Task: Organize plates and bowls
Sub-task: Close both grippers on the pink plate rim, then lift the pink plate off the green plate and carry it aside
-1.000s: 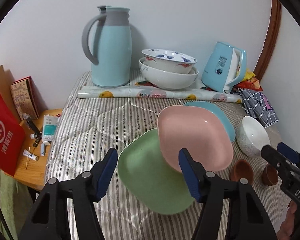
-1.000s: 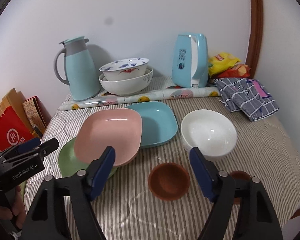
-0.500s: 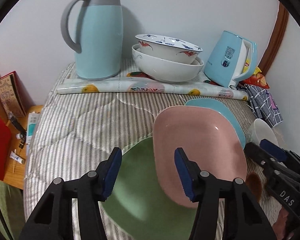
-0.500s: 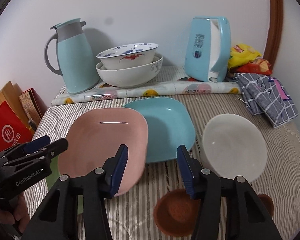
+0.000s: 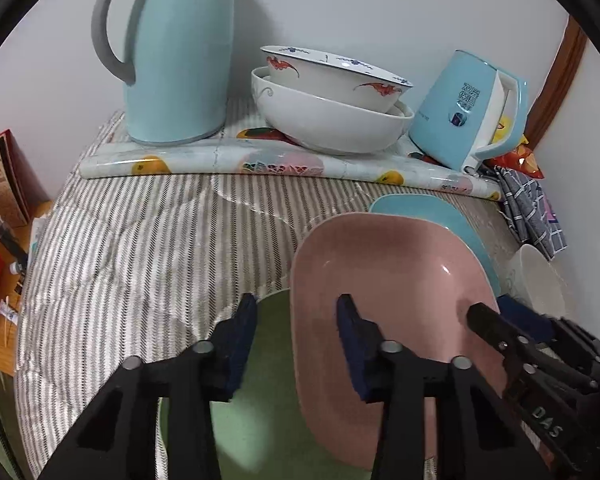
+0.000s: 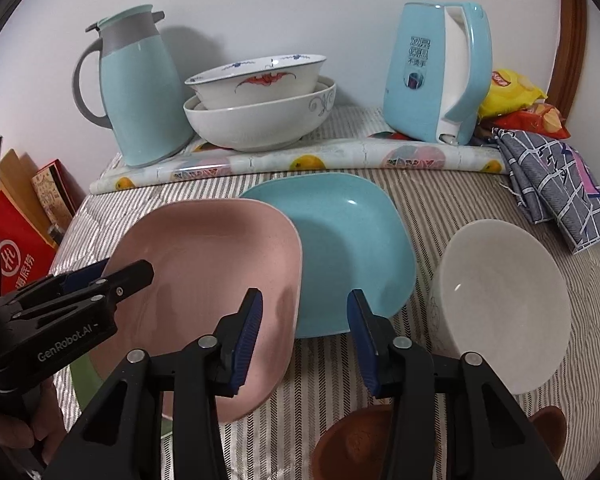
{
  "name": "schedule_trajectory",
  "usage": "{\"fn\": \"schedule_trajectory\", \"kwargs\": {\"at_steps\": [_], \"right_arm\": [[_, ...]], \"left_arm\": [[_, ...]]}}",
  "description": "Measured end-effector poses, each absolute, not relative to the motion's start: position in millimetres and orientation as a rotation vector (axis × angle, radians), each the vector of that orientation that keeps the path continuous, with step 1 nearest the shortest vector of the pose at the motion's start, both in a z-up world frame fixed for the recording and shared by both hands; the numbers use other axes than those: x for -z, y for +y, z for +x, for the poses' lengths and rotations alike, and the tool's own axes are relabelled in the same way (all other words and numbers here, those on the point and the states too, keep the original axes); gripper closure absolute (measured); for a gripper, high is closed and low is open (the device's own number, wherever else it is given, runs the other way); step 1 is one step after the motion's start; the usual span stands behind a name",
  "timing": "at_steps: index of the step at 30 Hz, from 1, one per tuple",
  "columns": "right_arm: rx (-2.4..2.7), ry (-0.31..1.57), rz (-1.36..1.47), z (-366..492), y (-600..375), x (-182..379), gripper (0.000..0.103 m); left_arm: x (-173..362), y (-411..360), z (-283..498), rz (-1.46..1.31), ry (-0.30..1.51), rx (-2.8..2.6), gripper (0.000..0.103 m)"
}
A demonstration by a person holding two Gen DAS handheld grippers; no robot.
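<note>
Right wrist fisheye footage showed a striped quilted table (image 6: 440, 196) carrying a pale blue thermos jug (image 6: 140, 92), a blue electric kettle (image 6: 436, 72) and two nested patterned bowls (image 6: 260, 108) along the wall. Nearer, a pink square plate (image 6: 208, 276) overlapped a teal square plate (image 6: 348, 248) on one side and a green plate (image 5: 256, 420) on the other, with a white bowl (image 6: 500, 300) just beside the teal one and a brown cup (image 6: 352, 448) at the lower edge. Both tools hung over the pink plate: the left gripper (image 5: 296, 340) had its fingers spread astride the rim where pink met green, and the right gripper (image 6: 304, 332) stood equally wide, holding nothing, across the pink-teal border.
</note>
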State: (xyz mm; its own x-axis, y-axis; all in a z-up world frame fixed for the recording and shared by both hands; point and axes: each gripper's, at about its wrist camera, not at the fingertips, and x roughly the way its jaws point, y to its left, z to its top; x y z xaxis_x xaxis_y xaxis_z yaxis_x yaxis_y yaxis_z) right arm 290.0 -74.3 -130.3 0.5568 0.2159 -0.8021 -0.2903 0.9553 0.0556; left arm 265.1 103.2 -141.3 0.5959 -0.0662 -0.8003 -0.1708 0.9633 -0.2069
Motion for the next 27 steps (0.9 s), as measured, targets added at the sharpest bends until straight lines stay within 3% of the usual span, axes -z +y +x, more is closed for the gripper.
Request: {"fn": "schedule_trajectory", "kwargs": {"at_steps": [5, 9, 27], "right_arm": [[-0.312, 0.942, -0.078, 290.4, -73.0, 134.2, 0.085], [-0.307, 0.933, -0.086, 288.4, -71.0, 134.3, 0.094], [-0.337, 0.843, -0.068, 257.3, -69.2, 94.2, 0.098]], "left_arm": [[144.5, 99.8, 265.1, -0.281, 0.947, -0.031, 0.087], [143.5, 96.2, 264.2, -0.269, 0.94, -0.021, 0.09], [102.0, 105.0, 215.1, -0.279, 0.851, -0.048, 0.092]]}}
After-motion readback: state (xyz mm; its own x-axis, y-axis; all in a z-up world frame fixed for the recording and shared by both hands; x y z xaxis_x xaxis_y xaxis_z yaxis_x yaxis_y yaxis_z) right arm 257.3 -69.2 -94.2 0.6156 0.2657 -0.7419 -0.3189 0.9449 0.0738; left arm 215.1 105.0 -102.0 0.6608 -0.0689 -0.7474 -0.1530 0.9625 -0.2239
